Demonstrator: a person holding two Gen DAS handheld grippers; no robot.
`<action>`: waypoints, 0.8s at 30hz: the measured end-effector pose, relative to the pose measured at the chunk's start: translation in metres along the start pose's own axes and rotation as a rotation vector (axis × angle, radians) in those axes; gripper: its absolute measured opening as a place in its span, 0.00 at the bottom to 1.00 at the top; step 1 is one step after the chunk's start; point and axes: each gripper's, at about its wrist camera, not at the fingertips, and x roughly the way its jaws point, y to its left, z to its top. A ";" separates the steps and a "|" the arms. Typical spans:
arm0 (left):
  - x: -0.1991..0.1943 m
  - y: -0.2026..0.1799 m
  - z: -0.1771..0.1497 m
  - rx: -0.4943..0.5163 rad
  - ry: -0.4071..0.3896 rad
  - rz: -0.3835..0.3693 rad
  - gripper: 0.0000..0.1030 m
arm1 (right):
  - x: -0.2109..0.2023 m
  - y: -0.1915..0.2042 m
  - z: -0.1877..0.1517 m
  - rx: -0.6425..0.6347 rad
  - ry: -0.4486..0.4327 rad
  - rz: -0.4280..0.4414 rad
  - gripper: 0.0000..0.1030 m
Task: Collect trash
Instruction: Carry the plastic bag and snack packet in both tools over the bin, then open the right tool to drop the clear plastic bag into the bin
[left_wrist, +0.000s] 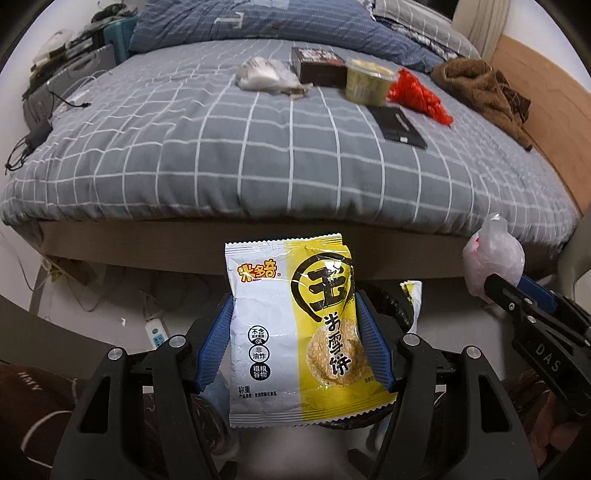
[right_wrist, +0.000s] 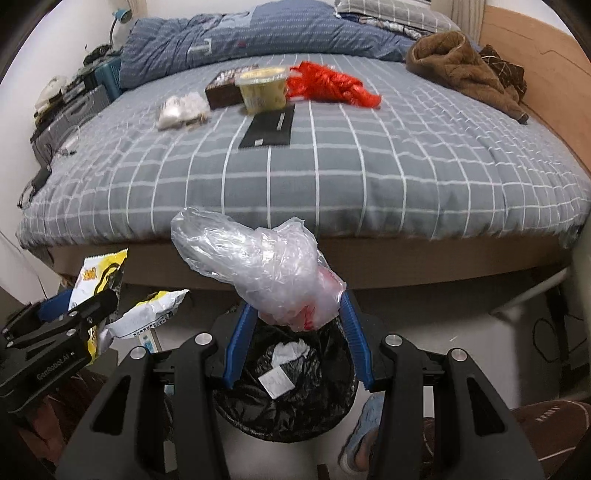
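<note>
Bedroom floor underfoot, pale, with a black-lined trash bin (right_wrist: 291, 387) standing just short of the bed, scraps of white paper lying inside it. Holding a yellow-and-white snack packet (left_wrist: 295, 328) upright in the left tool (left_wrist: 295, 343), blue pads (left_wrist: 214, 343) pressing on both side edges, jaws set partway apart to the packet's width. Gripping a crumpled clear plastic bag (right_wrist: 255, 269) in the right tool (right_wrist: 295, 332), pads closed in on its lower end, most of the bag bulging up and left above the fingertips, hanging right over the bin's mouth. Lying beyond the left tool, another torn packet (right_wrist: 147, 314) on the floor. Spreading farther back, the grey checked bed (right_wrist: 369, 184), carrying a flat black card (right_wrist: 269, 129), a yellowish tub (right_wrist: 262, 92), a dark box (right_wrist: 225, 88), red wrapping (right_wrist: 332, 86), a whitish wad (right_wrist: 181, 110) and brown clothing (right_wrist: 461, 70).
</note>
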 end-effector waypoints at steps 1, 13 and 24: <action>0.004 0.000 -0.002 0.001 0.006 0.003 0.61 | 0.004 0.000 -0.003 -0.002 0.006 0.000 0.44; 0.055 0.004 -0.010 0.021 0.074 0.008 0.61 | 0.063 0.002 -0.019 -0.006 0.123 0.009 0.44; 0.086 0.013 -0.012 0.023 0.114 0.040 0.61 | 0.104 0.012 -0.025 -0.015 0.188 0.026 0.44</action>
